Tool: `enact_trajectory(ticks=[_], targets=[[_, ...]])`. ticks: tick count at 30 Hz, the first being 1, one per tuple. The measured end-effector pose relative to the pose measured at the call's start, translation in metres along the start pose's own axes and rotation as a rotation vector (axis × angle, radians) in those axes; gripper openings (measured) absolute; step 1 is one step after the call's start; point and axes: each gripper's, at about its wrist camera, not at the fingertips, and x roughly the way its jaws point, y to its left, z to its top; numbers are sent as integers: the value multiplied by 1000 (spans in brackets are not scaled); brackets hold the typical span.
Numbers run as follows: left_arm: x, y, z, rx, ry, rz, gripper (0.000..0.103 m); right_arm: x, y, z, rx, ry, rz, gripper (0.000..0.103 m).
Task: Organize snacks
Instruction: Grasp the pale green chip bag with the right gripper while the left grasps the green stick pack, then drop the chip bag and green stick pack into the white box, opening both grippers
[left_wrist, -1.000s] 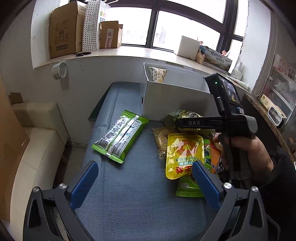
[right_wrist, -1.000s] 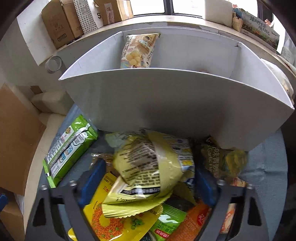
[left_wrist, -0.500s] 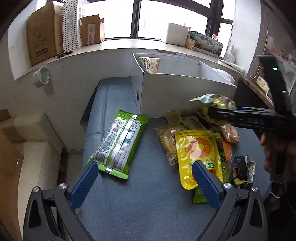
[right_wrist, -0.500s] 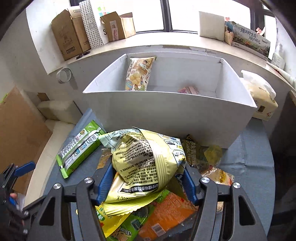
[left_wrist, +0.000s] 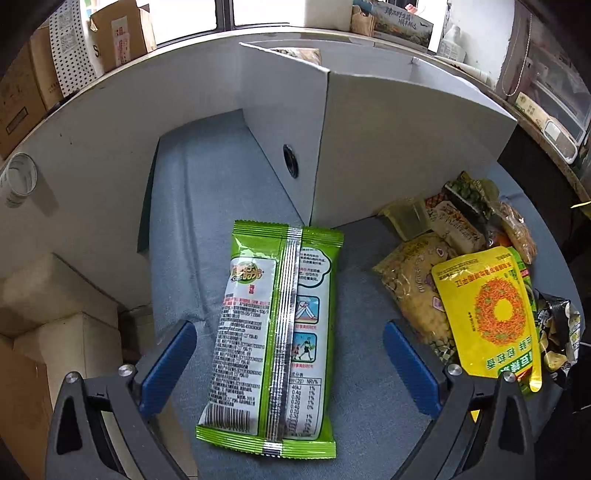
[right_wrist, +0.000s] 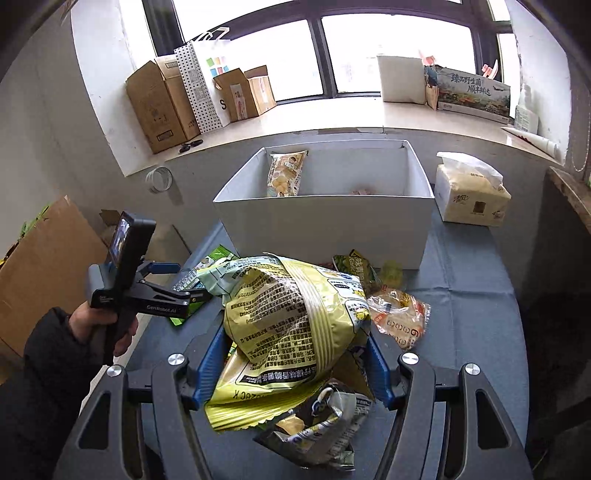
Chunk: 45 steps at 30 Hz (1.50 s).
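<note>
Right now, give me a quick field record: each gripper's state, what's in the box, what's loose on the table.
left gripper: open, around the green packet, not closed on it
right gripper: shut on yellow chip bag, lifted in front of the box
white box: one snack bag upright at back left; a small item on the floor
table: yellow pouch and mixed packets at right

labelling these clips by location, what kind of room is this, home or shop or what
Most likely a lived-in room at home or a small office, not a shop. A wide window sill carries cardboard boxes and a gift bag, a tissue pack sits on the blue-covered table, and loose snacks lie beside a white box.
</note>
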Motion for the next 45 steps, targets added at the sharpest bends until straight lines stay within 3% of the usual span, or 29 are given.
enact_trajectory(ticks=[4,6,8,11,16,21,24,28,35,39,45], targets=[[14,0,1,16,24,39,102,-4,-8,-3,22,1,-7,70],[18,1,-1,5,33,29,93,-5,-9,-4,29,0,-11,70],[13,4,-4,-2,15,36,71,-4,-10,-5,29,4,-12,70],[6,7,-8,-18,13,32,65,-2,-10,-5,31,5,-5,70],[-20,1,-18,-44,-47,37,65,2,-6,-7,20,12,9,70],[-82,-12,-17,-117,-186,36,64,4,-9,-5,22,4,15,70],[-116,-26,-6,-161,-278,-25,65,4,-11,3,21,-8,1,70],[-139,-47,22,-195,-350,-19,65,2,-19,24,14,-52,-33,70],[-142,-70,97,-176,-413,25,65,12,-48,88,36,-124,-84,70],[-126,-69,142,-185,-412,29,65,34,-68,130,76,-139,-81,70],[-87,-65,187,-179,-371,65,67,84,-87,173,99,-82,-107,70]])
